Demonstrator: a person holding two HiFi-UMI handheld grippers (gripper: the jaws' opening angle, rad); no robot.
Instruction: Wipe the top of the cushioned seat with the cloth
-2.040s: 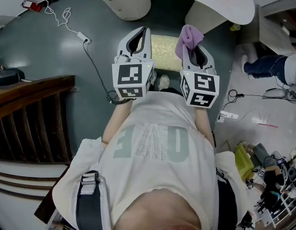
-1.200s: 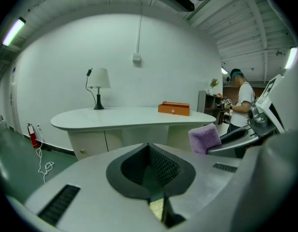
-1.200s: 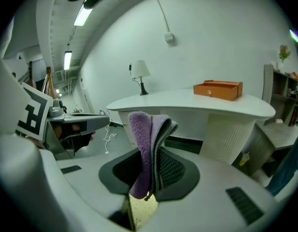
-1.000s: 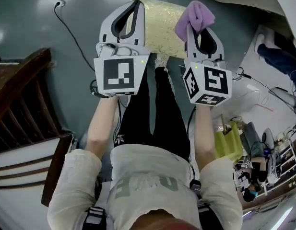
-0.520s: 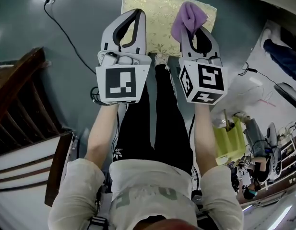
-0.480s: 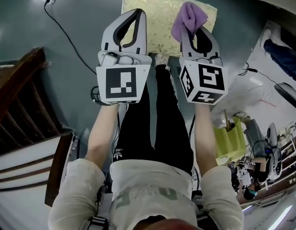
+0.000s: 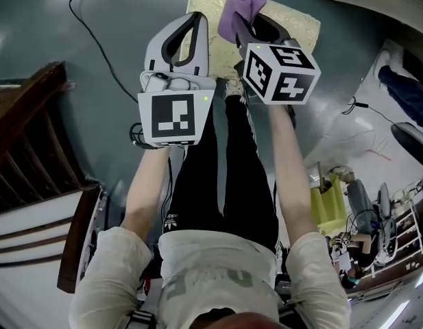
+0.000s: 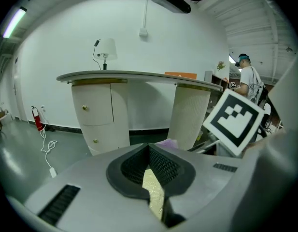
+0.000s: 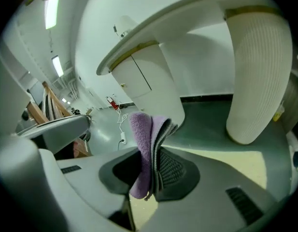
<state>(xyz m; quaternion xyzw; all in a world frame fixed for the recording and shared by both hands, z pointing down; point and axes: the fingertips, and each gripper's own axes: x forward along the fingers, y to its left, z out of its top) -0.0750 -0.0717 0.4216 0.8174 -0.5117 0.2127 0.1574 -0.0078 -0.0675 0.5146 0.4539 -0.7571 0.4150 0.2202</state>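
The purple cloth (image 7: 240, 9) is folded and pinched between the jaws of the right claw (image 7: 251, 25), its loose top standing up above them. In the right gripper view the cloth (image 9: 144, 149) fills the gap of the claw (image 9: 151, 170). It hangs over the left part of the pale yellow patterned cushioned seat (image 7: 297, 22), whether touching I cannot tell. The left claw (image 7: 190, 33) is closed with nothing in it, held just beside the right one over the seat's left edge. Through its looped jaws (image 8: 151, 163) a strip of the seat shows.

Legible marks are few. Each cube bears black-and-white square markers, the black trousers carry a small white trefoil logo (image 7: 171, 218), and the shirt's pale letters cannot be read.

Half a second ago the right claw pointed straight ahead with the cloth over the seat's right half. It has since swung leftward and rolled. The left claw has barely moved.

Beyond stands a white curved desk (image 8: 139, 76).
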